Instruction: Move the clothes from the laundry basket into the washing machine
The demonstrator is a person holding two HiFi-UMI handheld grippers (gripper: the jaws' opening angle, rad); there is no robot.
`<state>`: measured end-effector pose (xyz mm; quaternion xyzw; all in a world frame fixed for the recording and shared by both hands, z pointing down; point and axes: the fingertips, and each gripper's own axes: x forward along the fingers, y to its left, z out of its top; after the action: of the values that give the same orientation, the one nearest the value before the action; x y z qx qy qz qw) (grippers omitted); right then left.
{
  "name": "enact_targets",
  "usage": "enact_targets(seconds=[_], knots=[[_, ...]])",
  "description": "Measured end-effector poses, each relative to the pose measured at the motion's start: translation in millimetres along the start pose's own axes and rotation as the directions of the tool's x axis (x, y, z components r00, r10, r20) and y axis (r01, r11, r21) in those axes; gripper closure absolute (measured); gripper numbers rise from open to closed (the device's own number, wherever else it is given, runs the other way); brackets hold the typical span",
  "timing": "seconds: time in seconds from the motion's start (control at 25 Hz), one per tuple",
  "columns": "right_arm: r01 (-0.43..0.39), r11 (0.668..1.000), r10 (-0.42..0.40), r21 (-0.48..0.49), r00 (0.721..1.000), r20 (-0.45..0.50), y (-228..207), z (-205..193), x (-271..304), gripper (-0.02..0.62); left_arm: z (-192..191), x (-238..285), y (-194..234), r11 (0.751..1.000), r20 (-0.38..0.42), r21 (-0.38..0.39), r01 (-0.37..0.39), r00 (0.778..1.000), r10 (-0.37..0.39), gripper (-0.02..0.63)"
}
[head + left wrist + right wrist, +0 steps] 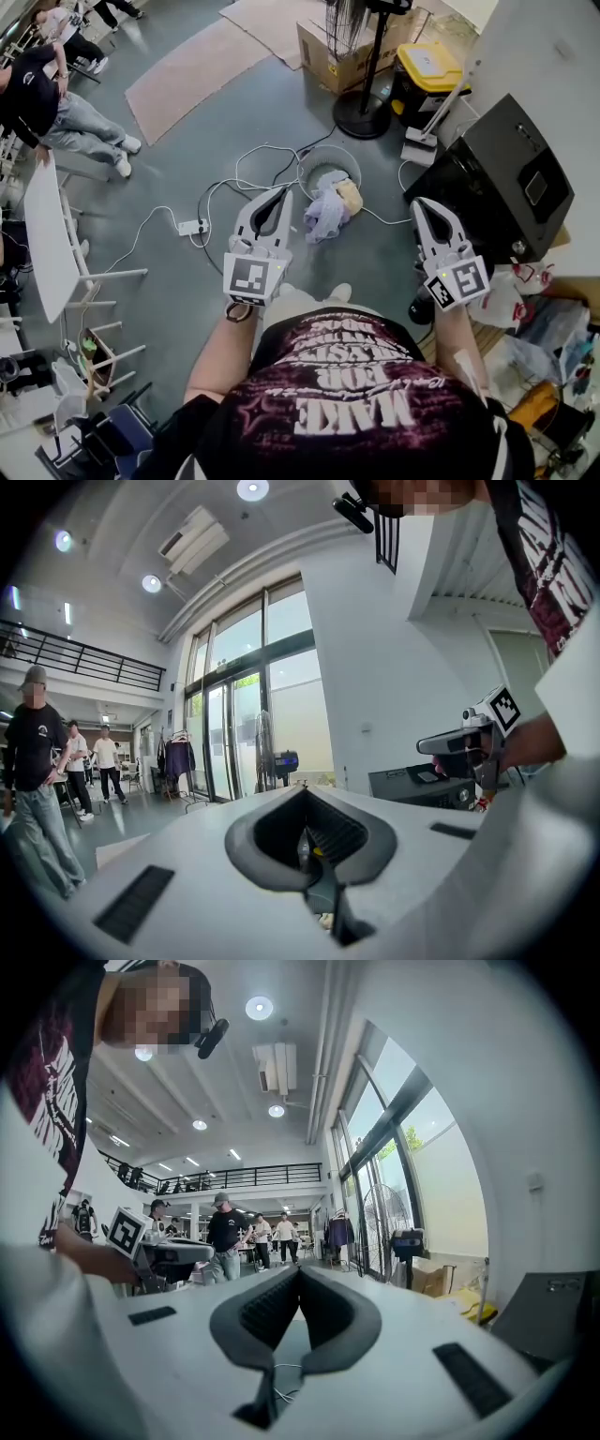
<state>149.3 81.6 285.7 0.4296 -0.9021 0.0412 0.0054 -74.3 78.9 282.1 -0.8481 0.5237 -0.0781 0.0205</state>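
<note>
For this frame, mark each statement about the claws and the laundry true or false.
1. The left claw is shut and empty. True.
2. The right claw grips a garment. False: it is shut with nothing between its jaws.
3. Clothes spill over the rim of the laundry basket. True.
4. The laundry basket hangs from the left claw. False: it stands on the floor, apart from both claws.

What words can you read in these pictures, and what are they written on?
"MAKE": on the person's black shirt, upside down in the head view.
"FOR": same shirt, next line.
Other shirt lines: too crumpled to read.
Sticker on the cardboard box: too small to read.
</note>
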Motion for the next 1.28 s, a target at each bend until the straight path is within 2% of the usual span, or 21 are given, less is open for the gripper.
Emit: enact_targets(seconds=[0.4,0.68,1.28], knots=[[-0.005,1.0,0.005,0.01,1.0,-0.014,5.8,-6.6,18.4,0.592,-10.6,-2.4,18.2,1.0,-0.03,-0.001,0.002,1.0,-0.002,0.601],[0.014,1.0,-0.014,0.006,1.0,-0.011,5.0,-2.2,44.8,0.592,-0.7,20.0,43.0,0.999,-0.001,0.012,0.033,0.999,-0.033,0.601],[0.107,0.994,-0.107,0.0,0.994,-0.02,-1.0,3.4,116.0,0.592,-8.3,71.4,110.4,0.992,0.005,0.002,0.125,0.992,-0.125,0.601]])
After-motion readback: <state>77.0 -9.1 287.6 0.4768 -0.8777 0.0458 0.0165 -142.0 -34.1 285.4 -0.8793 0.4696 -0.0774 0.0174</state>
